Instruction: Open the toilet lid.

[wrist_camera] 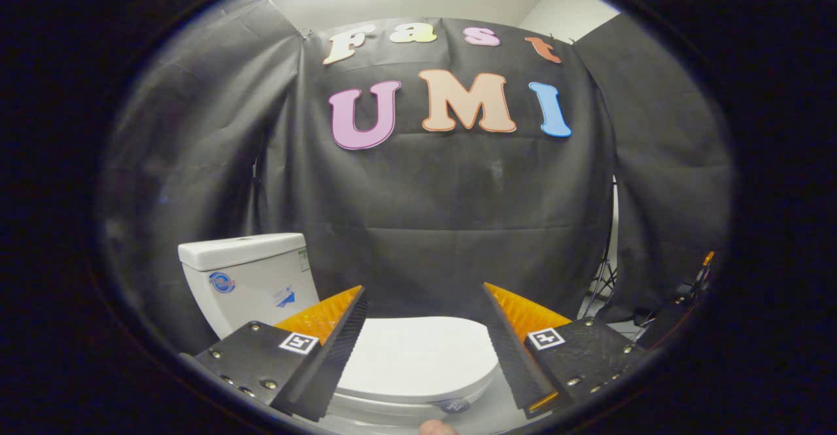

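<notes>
A white toilet stands below and ahead of me, its lid point(418, 356) lying flat and closed over the bowl. Its white tank point(252, 278) rises behind the left finger, against the black cloth wall. My gripper point(424, 296) is open, the two fingers spread wide with the lid showing in the gap between and beneath them. The fingertips point(346, 304) hover above the lid and touch nothing. The lid's front rim point(451, 401) curves just under the right finger, with a small dark round sticker on it.
Black cloth point(444, 212) hangs close behind the toilet. A light stand's tripod legs point(601, 284) and some dark gear point(680, 311) sit on the floor to the right of the bowl. A fingertip of a hand point(437, 428) shows beneath the gripper.
</notes>
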